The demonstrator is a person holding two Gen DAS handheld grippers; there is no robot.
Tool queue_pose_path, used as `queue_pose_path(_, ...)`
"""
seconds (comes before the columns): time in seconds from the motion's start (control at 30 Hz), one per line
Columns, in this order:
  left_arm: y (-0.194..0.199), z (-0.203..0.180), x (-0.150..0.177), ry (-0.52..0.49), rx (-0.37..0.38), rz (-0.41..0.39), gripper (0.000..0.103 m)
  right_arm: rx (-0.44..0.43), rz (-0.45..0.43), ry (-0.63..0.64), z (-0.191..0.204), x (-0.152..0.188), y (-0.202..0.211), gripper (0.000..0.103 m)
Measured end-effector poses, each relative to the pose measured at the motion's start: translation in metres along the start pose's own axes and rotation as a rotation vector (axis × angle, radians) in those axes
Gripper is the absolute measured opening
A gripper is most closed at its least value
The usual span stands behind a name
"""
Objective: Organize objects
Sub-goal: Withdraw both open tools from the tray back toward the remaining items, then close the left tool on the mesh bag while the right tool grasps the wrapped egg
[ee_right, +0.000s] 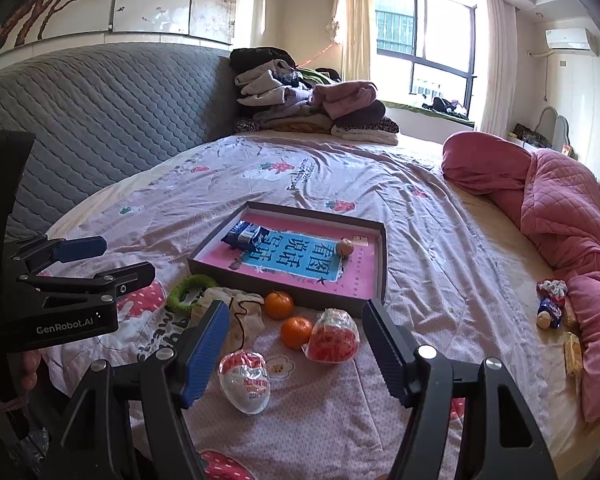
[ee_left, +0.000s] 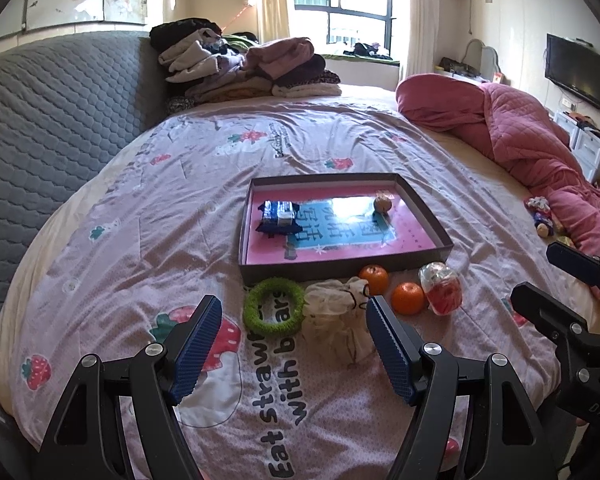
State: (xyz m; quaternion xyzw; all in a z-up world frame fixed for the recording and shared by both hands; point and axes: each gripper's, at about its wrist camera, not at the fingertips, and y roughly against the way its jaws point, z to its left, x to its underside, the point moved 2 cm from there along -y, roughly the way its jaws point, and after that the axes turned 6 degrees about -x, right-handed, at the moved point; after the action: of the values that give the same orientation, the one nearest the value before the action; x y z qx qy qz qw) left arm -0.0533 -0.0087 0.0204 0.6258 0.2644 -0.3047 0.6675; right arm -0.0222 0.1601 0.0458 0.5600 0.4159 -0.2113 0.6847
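Left gripper point(ee_left: 294, 316) hangs wide open low in its frame, nothing between the pads, green ring point(ee_left: 273, 305) and cloth pouch point(ee_left: 336, 308) on the bedspread just beyond. Right gripper point(ee_right: 296, 320) also gapes wide and empty; white egg packet point(ee_right: 245, 381) lies between its fingers, untouched. Tray point(ee_right: 374, 280) sits mid-frame.

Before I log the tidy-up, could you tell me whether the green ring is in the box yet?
Out. The green ring lies on the bedspread just outside the box's near wall, beside the mesh pouch.
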Motion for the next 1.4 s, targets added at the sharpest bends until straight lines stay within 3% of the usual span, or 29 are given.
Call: queue_pose_path(1.4,-0.036,-0.013,0.048,-0.032,0.008,0.113,0.076,-0.022,0.106,0.035,0.017,0.052,-0.029,0.068)
